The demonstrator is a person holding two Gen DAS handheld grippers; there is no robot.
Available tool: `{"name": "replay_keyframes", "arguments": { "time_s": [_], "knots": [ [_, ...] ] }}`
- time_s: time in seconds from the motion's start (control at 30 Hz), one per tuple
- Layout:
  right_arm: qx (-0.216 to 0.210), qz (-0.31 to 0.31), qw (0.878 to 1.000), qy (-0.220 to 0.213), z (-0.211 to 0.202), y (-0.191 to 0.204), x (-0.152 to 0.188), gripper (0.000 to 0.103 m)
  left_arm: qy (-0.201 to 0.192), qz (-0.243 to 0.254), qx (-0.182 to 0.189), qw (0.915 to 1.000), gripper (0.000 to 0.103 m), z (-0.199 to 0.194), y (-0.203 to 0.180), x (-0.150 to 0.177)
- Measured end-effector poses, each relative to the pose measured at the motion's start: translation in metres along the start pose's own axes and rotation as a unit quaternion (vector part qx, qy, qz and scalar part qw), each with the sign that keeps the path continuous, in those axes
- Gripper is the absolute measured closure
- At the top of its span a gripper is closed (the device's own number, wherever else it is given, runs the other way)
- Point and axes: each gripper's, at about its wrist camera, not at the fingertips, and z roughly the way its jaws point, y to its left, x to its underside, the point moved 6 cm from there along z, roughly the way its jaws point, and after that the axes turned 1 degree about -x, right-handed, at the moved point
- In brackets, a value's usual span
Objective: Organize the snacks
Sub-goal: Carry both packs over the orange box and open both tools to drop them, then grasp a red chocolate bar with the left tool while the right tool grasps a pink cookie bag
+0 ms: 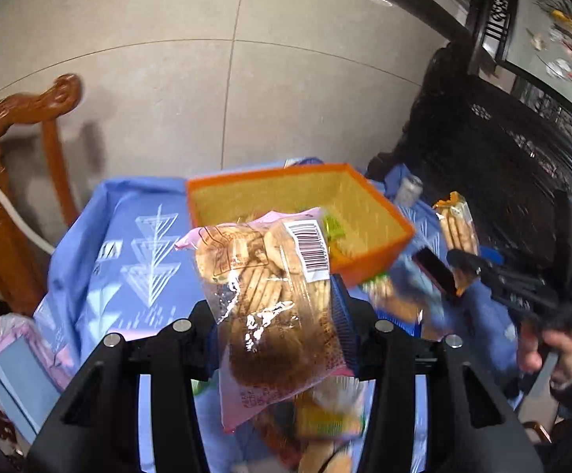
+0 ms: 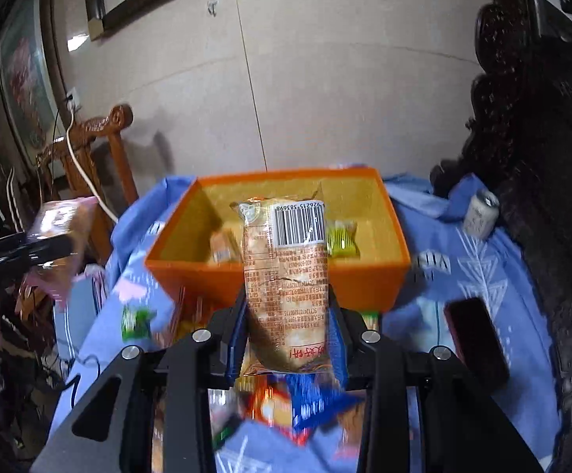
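Snacks being carried in both grippers over the blue table.

Closest to each camera, the left gripper (image 1: pixel 282 315) is clamping a pink-edged packet of round biscuits (image 1: pixel 270 295), and the right gripper (image 2: pixel 288 323) is clamping a clear packet of crackers (image 2: pixel 286 276) with a barcode label on top. Under them, more loose snacks (image 2: pixel 286 406) are lying blurred on the blue cloth (image 1: pixel 128 236). Farther away, the orange basket (image 2: pixel 364 280) is standing on the cloth and holding a green packet (image 2: pixel 341 240). A dark phone (image 2: pixel 477 339) is lying to its right, and a small can (image 2: pixel 481 213) is standing beyond, near the wall.
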Motion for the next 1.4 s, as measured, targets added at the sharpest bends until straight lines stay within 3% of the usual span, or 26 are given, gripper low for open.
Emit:
{"name": "replay_keyframes", "arguments": {
  "time_s": [0.27,0.47,0.5,0.53,0.57,0.6,0.73,0.87,1.1,1.4],
  "knots": [
    [0.002,0.008,1.0,-0.011,0.051,-0.015,-0.066,0.068,0.035,0.009,-0.028,0.999,0.057,0.1,-0.007,-0.073],
    [0.004,0.017,1.0,0.004,0.099,-0.026,-0.089,0.065,0.058,0.004,-0.045,0.9973,0.053,0.149,-0.005,-0.089],
    [0.001,0.024,1.0,0.013,0.108,-0.027,-0.09,0.057,0.061,-0.004,-0.051,0.9968,0.034,0.151,-0.003,-0.088],
    [0.003,0.029,0.999,0.019,0.114,-0.027,-0.089,0.025,0.06,-0.014,-0.059,0.9963,0.01,0.151,0.0,-0.088],
    [0.018,0.033,0.999,0.022,0.118,-0.028,-0.088,0.006,0.054,-0.025,-0.068,0.9959,0.005,0.149,0.002,-0.089],
    [0.035,0.035,0.999,0.016,0.118,-0.029,-0.086,0.005,0.041,-0.034,-0.071,0.996,0.004,0.144,0.005,-0.091],
    [0.036,0.039,0.998,0.022,0.112,-0.026,-0.075,0.005,0.028,-0.047,-0.053,0.9971,0.004,0.127,0.009,-0.09],
    [0.027,0.042,0.998,0.028,0.092,-0.026,-0.058,0.005,0.016,-0.045,-0.059,0.9971,0.004,0.1,0.017,-0.074],
    [0.015,0.021,0.999,0.032,0.035,-0.022,-0.012,0.005,0.01,-0.048,-0.061,0.9969,0.004,0.051,0.019,-0.018],
    [-0.013,0.013,0.998,0.063,-0.023,-0.015,0.083,0.005,0.021,-0.047,-0.046,0.9976,0.004,0.002,-0.003,0.074]
  ]
}}
